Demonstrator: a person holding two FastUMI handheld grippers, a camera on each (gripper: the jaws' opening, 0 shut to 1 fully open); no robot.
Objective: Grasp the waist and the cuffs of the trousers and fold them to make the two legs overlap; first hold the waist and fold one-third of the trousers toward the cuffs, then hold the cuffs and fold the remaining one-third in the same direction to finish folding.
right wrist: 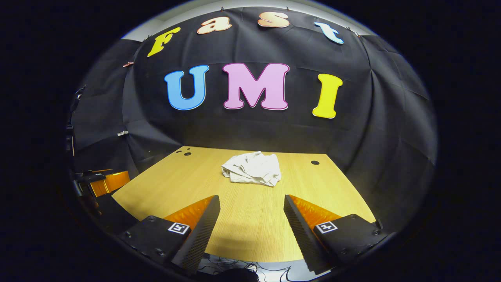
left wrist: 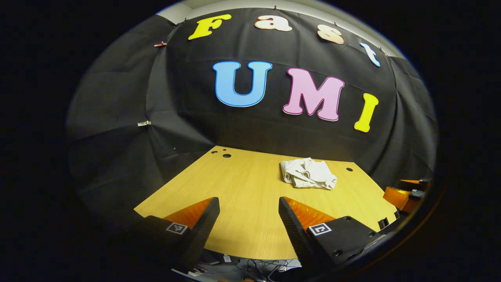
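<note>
Left gripper view: the left gripper point(left wrist: 249, 203) is at the near edge of the tabletop point(left wrist: 242, 184). Its two fingers are spread wide apart with nothing between them.
Right gripper view: the right gripper point(right wrist: 251, 201) is also at the near edge of the tabletop point(right wrist: 184, 184). Its fingers are spread wide apart too and hold nothing.
Trousers: the white trousers point(left wrist: 309, 174) lie in a crumpled heap on the far part of the tabletop, near the black cloth wall point(left wrist: 129, 117). In the right gripper view the trousers point(right wrist: 252, 168) sit ahead and a little to the left of the middle. I cannot tell which part is the waist and which are the cuffs.
Space between: bare wood lies between each gripper and the heap. Nothing stands in the way.
Other gripper: in the left gripper view the right gripper point(left wrist: 407, 194) shows at the right edge, well apart from the trousers. In the right gripper view the left gripper point(right wrist: 100, 181) shows at the left edge.
Holes: small round dark holes are in the wood, some at the far left corner point(left wrist: 226, 155) and one at the far right point(left wrist: 349, 169), near the heap.
Cables: thin cables point(left wrist: 258, 266) lie below the near edge of the tabletop.
</note>
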